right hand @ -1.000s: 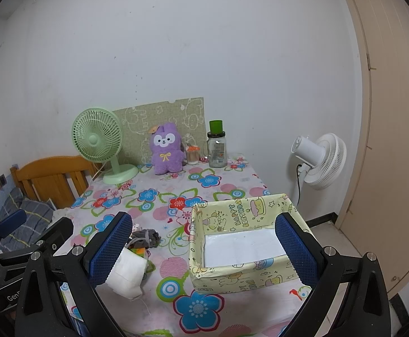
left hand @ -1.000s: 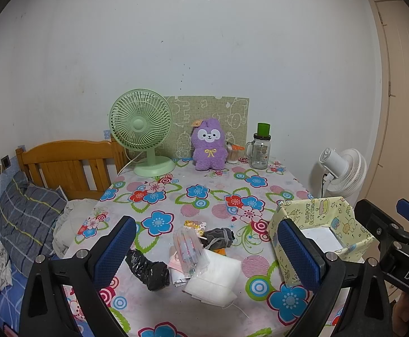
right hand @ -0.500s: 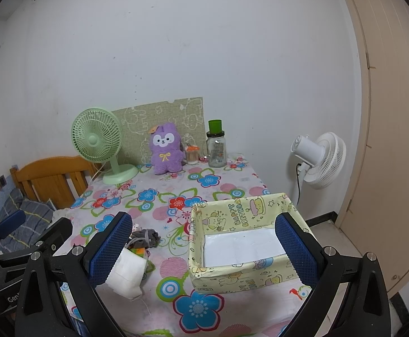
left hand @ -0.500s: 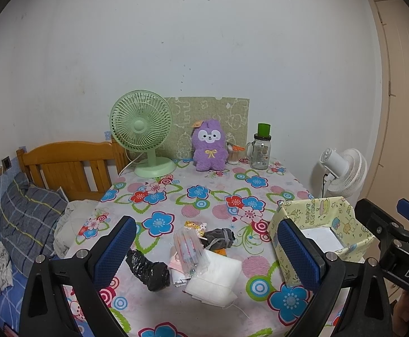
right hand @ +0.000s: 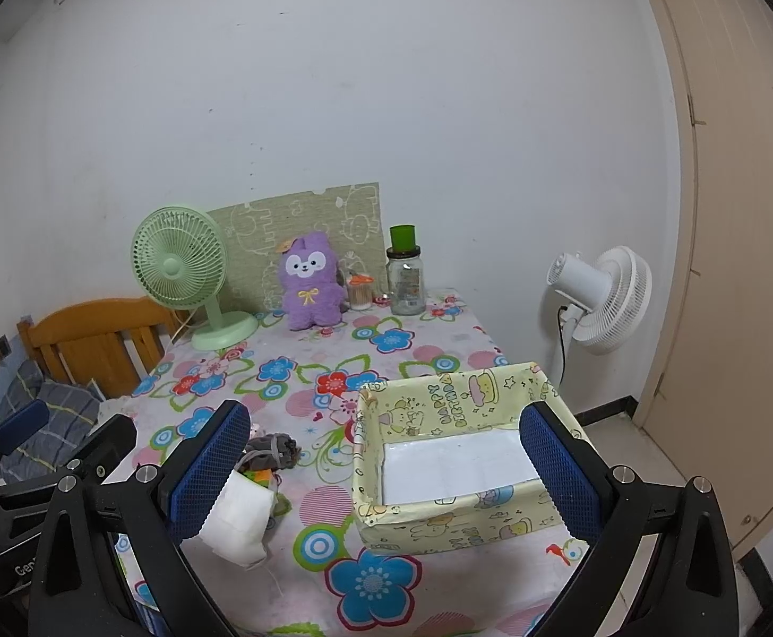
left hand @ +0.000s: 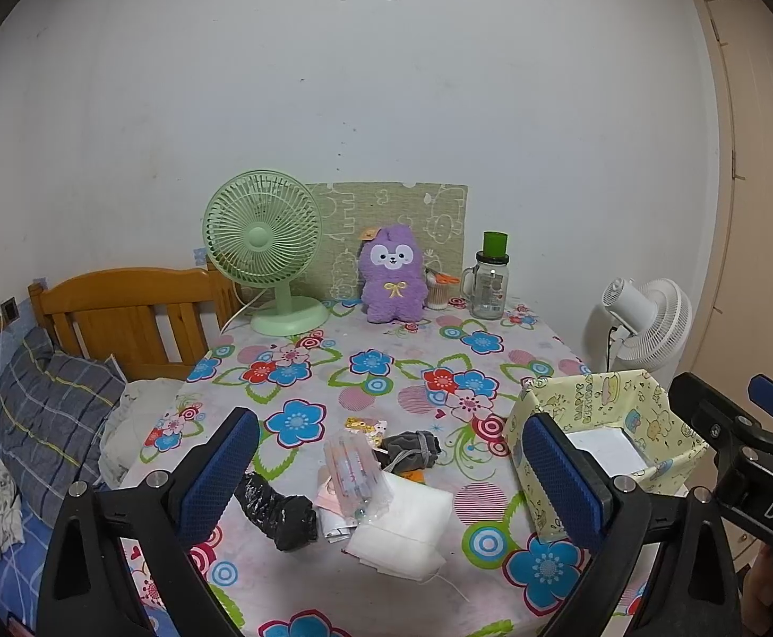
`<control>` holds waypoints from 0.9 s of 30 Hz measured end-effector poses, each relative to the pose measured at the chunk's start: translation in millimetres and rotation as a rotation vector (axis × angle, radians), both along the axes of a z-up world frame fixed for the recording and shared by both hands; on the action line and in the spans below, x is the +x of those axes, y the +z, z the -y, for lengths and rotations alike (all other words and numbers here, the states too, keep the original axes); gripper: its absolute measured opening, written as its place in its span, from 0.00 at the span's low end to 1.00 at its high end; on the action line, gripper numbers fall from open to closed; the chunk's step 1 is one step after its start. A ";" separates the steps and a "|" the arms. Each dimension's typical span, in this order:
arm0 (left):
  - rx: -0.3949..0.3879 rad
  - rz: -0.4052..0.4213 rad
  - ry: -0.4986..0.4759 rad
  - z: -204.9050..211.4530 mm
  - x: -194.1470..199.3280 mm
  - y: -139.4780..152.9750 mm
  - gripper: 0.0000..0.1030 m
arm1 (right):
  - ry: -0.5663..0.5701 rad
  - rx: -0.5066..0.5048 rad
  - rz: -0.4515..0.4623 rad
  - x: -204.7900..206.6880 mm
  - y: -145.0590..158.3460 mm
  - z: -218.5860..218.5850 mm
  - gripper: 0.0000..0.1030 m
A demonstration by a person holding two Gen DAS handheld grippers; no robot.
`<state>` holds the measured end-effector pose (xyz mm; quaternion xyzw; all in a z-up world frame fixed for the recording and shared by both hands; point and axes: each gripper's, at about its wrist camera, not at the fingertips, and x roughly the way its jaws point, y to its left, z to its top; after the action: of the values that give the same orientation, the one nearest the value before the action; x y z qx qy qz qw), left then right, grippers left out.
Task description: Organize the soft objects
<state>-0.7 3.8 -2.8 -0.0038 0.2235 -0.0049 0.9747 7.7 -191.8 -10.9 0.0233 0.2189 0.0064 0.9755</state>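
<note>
A heap of soft things lies near the table's front: a white folded cloth (left hand: 402, 528), a black crumpled bag (left hand: 280, 509), a clear plastic packet (left hand: 352, 470) and a grey sock (left hand: 408, 446). The yellow patterned box (right hand: 455, 446) stands to the right of the heap, holding only a white sheet. A purple plush toy (left hand: 391, 276) sits at the back. My left gripper (left hand: 392, 483) hovers open above the heap. My right gripper (right hand: 386, 472) is open in front of the box. Nothing is between either pair of fingers.
A green desk fan (left hand: 267, 249), a glass jar with green lid (left hand: 488, 278) and a small cup of sticks (left hand: 439, 289) stand along the back wall. A wooden bed headboard (left hand: 121, 313) and pillow are left of the table. A white floor fan (right hand: 599, 300) stands right.
Both views have barely shifted; the grippers stay open and the objects on the table have not moved.
</note>
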 end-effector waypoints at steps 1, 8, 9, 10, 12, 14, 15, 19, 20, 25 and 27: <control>0.000 0.000 0.001 0.2 -0.2 -0.2 0.97 | 0.000 0.000 0.000 0.0 -0.1 0.0 1.00; 0.001 -0.002 0.001 0.6 0.2 -0.9 0.96 | 0.000 0.001 0.000 0.7 -0.9 -1.1 1.00; 0.000 -0.004 0.000 0.7 0.7 -1.7 0.96 | 0.001 0.000 -0.001 1.0 -1.2 -1.8 1.00; 0.000 -0.006 -0.001 0.3 1.3 -3.2 0.95 | 0.000 -0.001 -0.002 2.6 -1.9 -3.1 0.99; 0.000 -0.009 -0.002 -0.9 1.9 -5.1 0.94 | 0.004 0.000 -0.002 3.5 -3.1 -5.5 0.99; 0.001 -0.013 -0.007 -2.0 3.3 -6.9 0.94 | 0.007 0.006 -0.002 5.7 -4.3 -7.1 0.99; 0.001 -0.015 -0.010 -2.3 4.4 -7.8 0.94 | 0.009 0.007 -0.002 6.3 -5.1 -9.1 0.99; 0.015 -0.021 -0.019 -2.6 8.8 -12.1 0.94 | 0.005 -0.006 -0.002 11.0 -7.5 -17.3 0.99; 0.014 -0.023 -0.023 -3.1 10.0 -13.3 0.94 | 0.006 -0.007 -0.005 12.5 -8.8 -19.7 0.99; 0.005 -0.046 -0.028 -9.9 19.5 -21.6 0.94 | 0.012 -0.006 -0.015 20.7 -16.9 -28.6 0.97; -0.003 -0.060 -0.027 -15.1 23.5 -26.6 0.94 | 0.022 0.000 -0.025 25.7 -20.7 -32.6 0.97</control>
<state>22.8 18.9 -29.5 -0.0025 0.2525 -0.0181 0.9674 33.5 -159.2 -31.5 0.0209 0.2314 0.0166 0.9725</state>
